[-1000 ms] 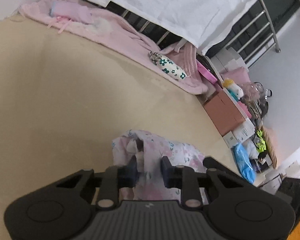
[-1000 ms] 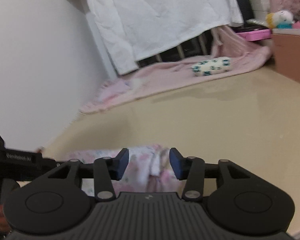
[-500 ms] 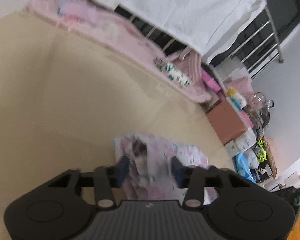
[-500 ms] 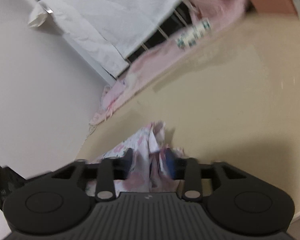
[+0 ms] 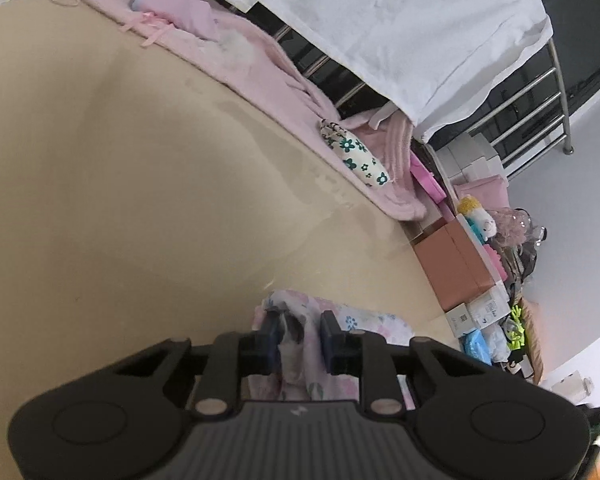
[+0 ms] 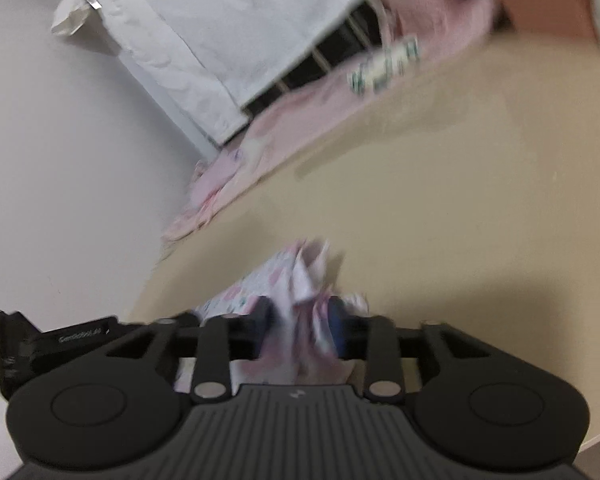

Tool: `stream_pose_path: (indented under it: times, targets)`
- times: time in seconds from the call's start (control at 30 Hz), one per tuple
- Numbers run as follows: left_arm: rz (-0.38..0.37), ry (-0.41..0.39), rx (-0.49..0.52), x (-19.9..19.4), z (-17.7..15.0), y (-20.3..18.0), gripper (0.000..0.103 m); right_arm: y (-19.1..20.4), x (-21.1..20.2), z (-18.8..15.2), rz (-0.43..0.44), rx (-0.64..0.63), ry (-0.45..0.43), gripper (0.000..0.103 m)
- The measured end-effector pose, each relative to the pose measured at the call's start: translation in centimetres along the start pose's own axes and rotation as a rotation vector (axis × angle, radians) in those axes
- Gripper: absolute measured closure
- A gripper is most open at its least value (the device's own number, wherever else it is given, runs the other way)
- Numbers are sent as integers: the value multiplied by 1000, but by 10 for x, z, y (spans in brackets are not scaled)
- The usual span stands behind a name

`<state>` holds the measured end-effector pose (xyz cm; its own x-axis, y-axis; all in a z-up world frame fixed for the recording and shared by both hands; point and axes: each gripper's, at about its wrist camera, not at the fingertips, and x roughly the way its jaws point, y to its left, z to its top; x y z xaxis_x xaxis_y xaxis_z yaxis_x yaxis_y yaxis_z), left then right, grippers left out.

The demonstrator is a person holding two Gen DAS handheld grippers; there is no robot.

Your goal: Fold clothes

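Left gripper: left gripper (image 5: 299,338) has a bunch of the floral garment (image 5: 364,322) between its blue pads — jaws drawn in on the cloth, though a gap shows beside the fold, so the hold looks thin.
Garment: pink-and-white flowered cloth, rumpled at the near edge of the tan surface (image 5: 140,200), not yet a flat, squared shape.
Right gripper: right gripper (image 6: 300,322) is clamped on another bunch of the same garment (image 6: 296,276), a crest of cloth standing up past the fingertips; this view is blurred, so finer detail is lost.
Risk, grip: cloth could slip out of the left pads if the two ends are pulled apart hard — only a loose pinch of soft fabric sits there.
Risk, fold: both grippers hold bunched cloth, not clean corners, so any fold from here may come out skewed or trap wrinkles.
Risk, edge: garment lies near the surface's edge and could slide off under its own hanging weight.
Containers: brown cardboard box (image 5: 456,264) stands off the far right of the surface with a plush toy (image 5: 478,216) on top; what is inside cannot be seen.
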<state>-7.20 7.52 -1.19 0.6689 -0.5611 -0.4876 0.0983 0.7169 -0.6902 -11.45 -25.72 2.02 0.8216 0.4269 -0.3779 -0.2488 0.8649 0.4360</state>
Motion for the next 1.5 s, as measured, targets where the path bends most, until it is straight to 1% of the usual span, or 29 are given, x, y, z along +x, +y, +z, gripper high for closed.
stream_pose_path:
  times: [0.07,0.1,0.13,0.17,0.27,0.37,0.43,0.53,0.6,0.63,0.7,0.73,0.8,0.83,0.87,0.9,0.93,1.0,1.07,1.1,1.13,1.17,1.2,1.23,1.27,1.3,1.37,1.4,1.5]
  targets:
    - [3,-5,5,0,-2,-1,82,4,0,2,-9,-27,-14,71]
    - [6,-7,17,0,-2,-2,82,7,1,4,-7,-44,-21,80]
    - [10,-8,28,1,-3,-4,82,15,5,6,25,-77,-23,85]
    - [13,-9,33,1,-3,-5,82,23,13,7,47,-109,-13,90]
    - [18,-14,20,4,-2,-5,82,40,43,-2,16,-189,51,97]
    - [3,-32,-19,1,-3,0,78,40,64,-15,-49,-211,73,98]
    - [14,-85,15,-9,-7,-6,71,38,61,-11,-40,-171,86,97]
    - [70,-228,151,-36,-16,-33,69,37,35,-5,-20,-146,19,92]
    - [92,-286,273,-44,-24,-58,69,36,25,-8,-59,-174,-12,66]
    - [100,-312,337,-46,-29,-72,69,36,21,-9,-79,-187,-27,63]
    - [104,-271,427,-32,-37,-91,69,35,12,-12,-115,-208,-52,63]
    - [115,-236,443,-21,-40,-95,70,31,17,-14,-111,-185,-33,63]
    - [143,-175,445,-2,-45,-96,73,25,24,-18,-105,-136,2,71]
    - [154,-155,439,4,-47,-94,73,21,25,-20,-107,-102,-5,75]
    - [161,-149,438,8,-49,-92,73,17,25,-21,-104,-64,-10,89]
    - [164,-153,443,8,-51,-90,73,9,26,-22,-80,3,0,92]
    - [165,-159,449,7,-53,-88,71,0,26,-23,-52,77,11,94]
    - [172,-160,453,8,-55,-86,71,-26,30,-23,48,288,45,95]
    - [165,-162,441,9,-57,-84,71,-44,32,-22,110,402,74,94]
    - [163,-166,435,8,-57,-83,71,-48,30,-20,118,427,84,88]
    - [162,-172,428,6,-56,-81,71,-46,24,-18,111,412,69,85]
    - [154,-178,412,3,-55,-79,71,-43,17,-15,100,388,51,75]
    - [143,-184,392,0,-54,-77,71,-33,7,-13,65,311,17,71]
    - [133,-190,372,-4,-53,-75,71,-23,-3,-12,12,212,-17,71]
    - [122,-197,352,-7,-51,-73,71,-12,-12,-11,-38,114,-51,72]
    - [121,-203,346,-10,-51,-72,70,-3,-19,-12,-63,30,-76,80]
    - [128,-215,346,-14,-51,-70,70,10,-22,-14,-25,-57,-97,89]
    - [135,-219,353,-16,-51,-70,70,15,-22,-15,-10,-95,-104,89]
    - [158,-218,363,-17,-52,-67,70,18,4,-17,-38,-83,-34,89]
